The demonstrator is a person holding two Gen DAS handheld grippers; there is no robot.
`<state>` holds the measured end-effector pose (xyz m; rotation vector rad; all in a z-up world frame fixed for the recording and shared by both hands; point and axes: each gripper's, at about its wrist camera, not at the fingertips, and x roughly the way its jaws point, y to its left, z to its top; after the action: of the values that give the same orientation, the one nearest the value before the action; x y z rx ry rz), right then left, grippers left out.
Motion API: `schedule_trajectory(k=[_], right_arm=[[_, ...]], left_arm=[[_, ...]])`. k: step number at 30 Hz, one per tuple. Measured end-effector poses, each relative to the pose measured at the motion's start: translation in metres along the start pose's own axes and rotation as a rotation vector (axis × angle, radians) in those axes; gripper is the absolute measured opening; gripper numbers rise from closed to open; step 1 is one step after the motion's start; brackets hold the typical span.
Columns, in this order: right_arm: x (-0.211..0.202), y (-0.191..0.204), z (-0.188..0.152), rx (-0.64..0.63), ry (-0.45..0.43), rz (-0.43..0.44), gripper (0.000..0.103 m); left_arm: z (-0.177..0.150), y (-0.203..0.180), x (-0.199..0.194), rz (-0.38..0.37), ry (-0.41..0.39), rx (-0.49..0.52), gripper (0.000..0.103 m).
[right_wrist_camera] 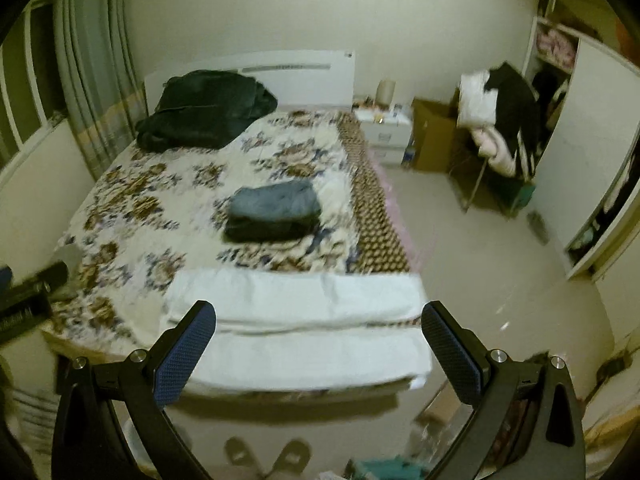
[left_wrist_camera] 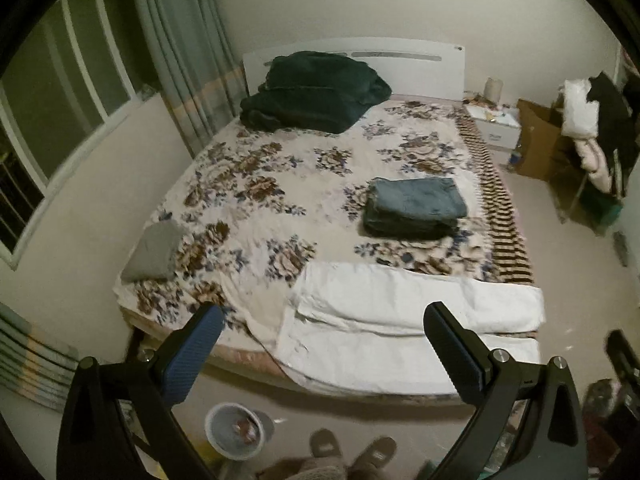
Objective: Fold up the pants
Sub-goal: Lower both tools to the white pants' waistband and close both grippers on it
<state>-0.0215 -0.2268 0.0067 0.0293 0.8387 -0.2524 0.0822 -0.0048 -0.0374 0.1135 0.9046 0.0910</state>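
Overhead: floral bed [left_wrist_camera: 280,184] carries folded pants [left_wrist_camera: 414,208]; both grippers' fingers apart, empty.

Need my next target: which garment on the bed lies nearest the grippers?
The white pants, spread along the bed's near edge just beyond both open grippers. The folded jeans sit mid-bed; the dark pile lies by the headboard.

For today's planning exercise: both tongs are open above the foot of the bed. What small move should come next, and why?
Probably lower both open tongs, left and right, toward the white pants at the bed's near edge. They hold nothing, and the pants lie long, only partly folded, unlike the folded jeans.
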Motion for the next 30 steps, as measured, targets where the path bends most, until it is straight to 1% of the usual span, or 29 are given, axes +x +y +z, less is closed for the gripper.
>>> schedule_trajectory(k=[2,4,6,7,9,11,15,16,20,21,23,24,27,29,30], right_arm=[[0.029,-0.001,0.009,-0.018,0.001,0.003,0.103],[0.061,0.0,0.018,-0.031,0.025,0.008,0.103],[0.099,0.001,0.026,-0.047,0.07,0.003,0.103],[0.122,0.004,0.031,-0.053,0.085,0.009,0.103],[0.171,0.009,0.037,-0.064,0.129,-0.017,0.103],[0.215,0.017,0.041,-0.085,0.147,-0.046,0.103],[0.315,0.04,0.049,-0.1,0.251,-0.068,0.103],[0.334,0.045,0.051,-0.099,0.272,-0.066,0.103],[0.438,0.069,0.053,-0.107,0.365,-0.072,0.103],[0.466,0.075,0.053,-0.107,0.386,-0.071,0.103],[0.509,0.086,0.047,-0.11,0.429,-0.07,0.103],[0.539,0.091,0.045,-0.113,0.457,-0.067,0.103],[0.597,0.1,0.032,-0.133,0.506,-0.069,0.103],[0.641,0.104,0.018,-0.148,0.545,-0.054,0.103],[0.672,0.107,0.009,-0.163,0.576,-0.05,0.103]], left_arm=[[0.01,-0.009,0.031,0.039,0.022,0.014,0.103],[0.02,-0.017,0.057,0.042,0.057,0.02,0.103],[0.029,-0.024,0.093,0.039,0.111,0.027,0.103],[0.033,-0.027,0.113,0.03,0.138,0.031,0.103],[0.044,-0.037,0.147,0.027,0.176,0.041,0.103],[0.053,-0.047,0.18,0.031,0.205,0.069,0.103],[0.067,-0.062,0.254,0.021,0.272,0.121,0.103],[0.068,-0.066,0.273,0.016,0.288,0.132,0.103],[0.065,-0.085,0.351,-0.009,0.384,0.186,0.103],[0.064,-0.093,0.372,-0.013,0.406,0.21,0.103],[0.058,-0.11,0.412,-0.019,0.435,0.275,0.103],[0.055,-0.116,0.427,-0.016,0.444,0.305,0.103],[0.042,-0.142,0.484,-0.004,0.47,0.405,0.103],[0.033,-0.157,0.524,-0.012,0.509,0.451,0.103],[0.029,-0.162,0.542,-0.019,0.528,0.469,0.103]])
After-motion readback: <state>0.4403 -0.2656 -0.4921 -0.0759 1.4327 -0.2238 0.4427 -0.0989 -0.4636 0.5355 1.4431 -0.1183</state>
